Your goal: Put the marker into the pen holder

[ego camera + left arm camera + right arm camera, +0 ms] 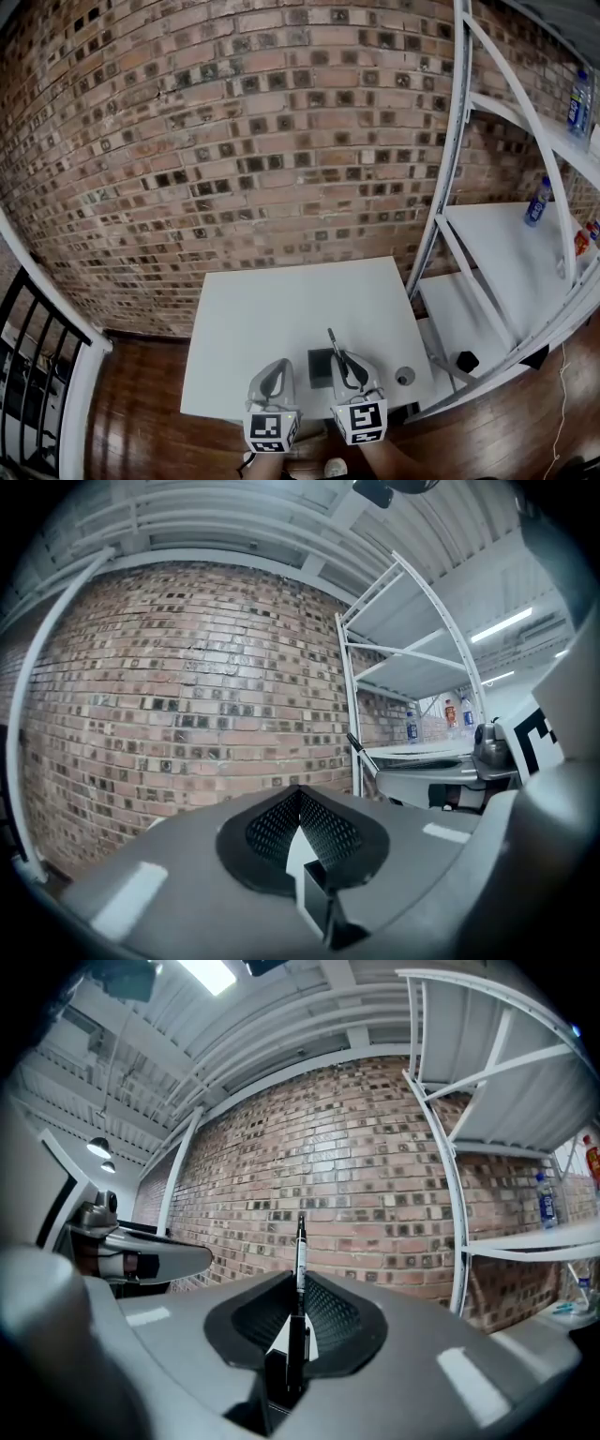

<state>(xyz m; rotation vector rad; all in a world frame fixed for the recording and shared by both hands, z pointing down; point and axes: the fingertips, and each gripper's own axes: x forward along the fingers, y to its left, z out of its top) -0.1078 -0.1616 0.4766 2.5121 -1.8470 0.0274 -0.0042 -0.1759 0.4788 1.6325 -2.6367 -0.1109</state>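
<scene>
The right gripper's (300, 1286) fingers are pinched shut on the marker (300, 1246). The marker is slim and dark with a pale band, and it stands straight up out of the closed jaws with its tip toward the brick wall. The left gripper's (300, 797) fingers are pressed together too, with nothing between them.

From above, the pen holder (321, 367) is a dark, square mesh cup near the front edge of the white table (281, 300). The right gripper (349, 364) is just to the right of the pen holder. The marker (334, 343) slants out from it, level with the holder's far right corner and not inside the cup. The left gripper (277, 367) is just to the holder's left, so the cup sits between the two.

Further right of the pen holder, past the right gripper, a small round grey thing (404, 376) rests on the table. I cannot make out what it is. Beyond that, well to the holder's right, stands white shelving (497, 244) with a blue-capped bottle (537, 201) on it. The brick wall (234, 141) rises behind the table.
</scene>
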